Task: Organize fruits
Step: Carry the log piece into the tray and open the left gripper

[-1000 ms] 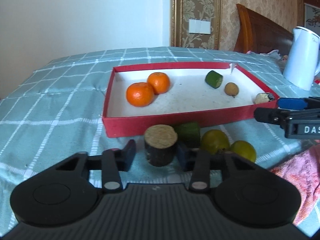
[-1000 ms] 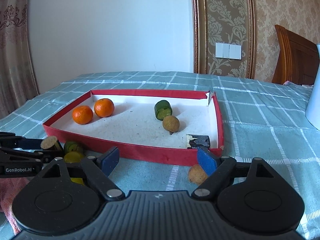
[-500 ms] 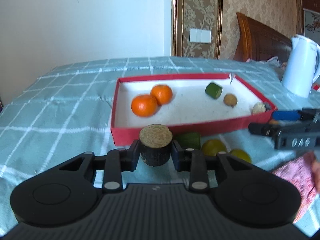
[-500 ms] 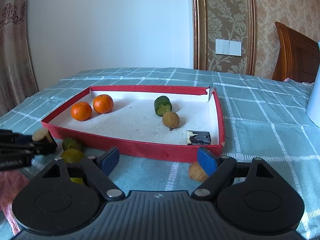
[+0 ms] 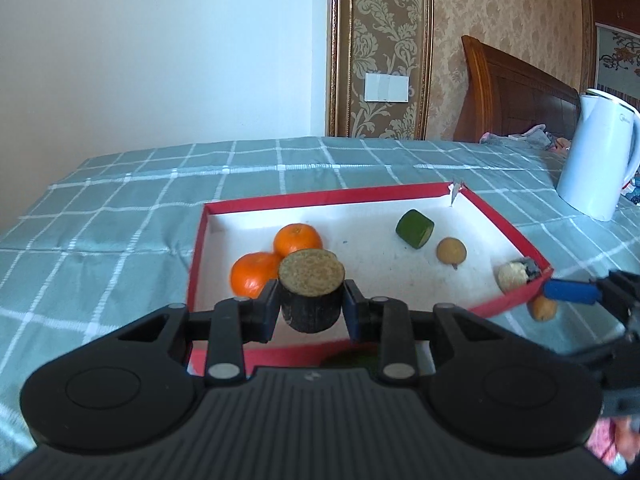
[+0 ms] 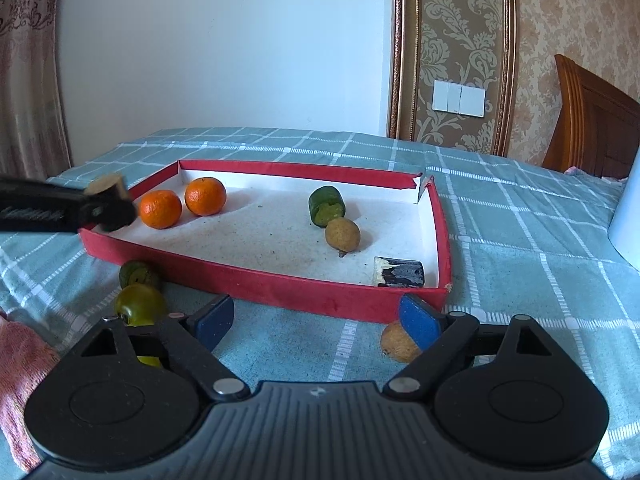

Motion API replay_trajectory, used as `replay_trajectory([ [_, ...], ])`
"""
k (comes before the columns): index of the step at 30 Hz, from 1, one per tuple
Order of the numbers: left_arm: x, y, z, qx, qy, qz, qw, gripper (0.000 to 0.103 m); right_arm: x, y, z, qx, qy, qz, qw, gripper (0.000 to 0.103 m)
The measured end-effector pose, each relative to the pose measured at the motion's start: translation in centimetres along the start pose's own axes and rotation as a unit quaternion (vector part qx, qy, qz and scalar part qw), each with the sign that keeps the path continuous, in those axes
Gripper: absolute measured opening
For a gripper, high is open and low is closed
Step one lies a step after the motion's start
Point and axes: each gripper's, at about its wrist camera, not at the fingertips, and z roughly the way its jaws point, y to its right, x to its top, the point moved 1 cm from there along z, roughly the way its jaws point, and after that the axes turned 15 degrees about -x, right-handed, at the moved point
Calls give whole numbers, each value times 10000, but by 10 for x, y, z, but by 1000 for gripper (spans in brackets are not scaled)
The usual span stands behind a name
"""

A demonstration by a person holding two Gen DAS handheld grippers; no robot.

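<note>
Dark cut piece clamped in left gripper jaws, held above red tray near edge, beside oranges. Right gripper jaws wide, empty, before tray. Risk: piece released onto oranges, rolled off rim.

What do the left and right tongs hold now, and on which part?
The left tongs grip the dark cylinder piece by its curved sides, cut face up. The right tongs are open, empty.

White kettle on checked cloth — wall switch, perhaps a headboard behind.
</note>
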Motion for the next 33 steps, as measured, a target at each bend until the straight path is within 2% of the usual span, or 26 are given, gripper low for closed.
replay_trajectory([
  [9,13,-3,38,-174,-236,9,9996,30,-1,-5,0,-54,30,-152,9999,92],
  [16,11,-7,58,-113,-429,-37,9990,30,-2,-7,0,-60,32,-182,9998,92],
  [33,7,-19,70,-86,-563,-203,9982,31,-2,-8,-1,-49,33,-214,9998,92],
])
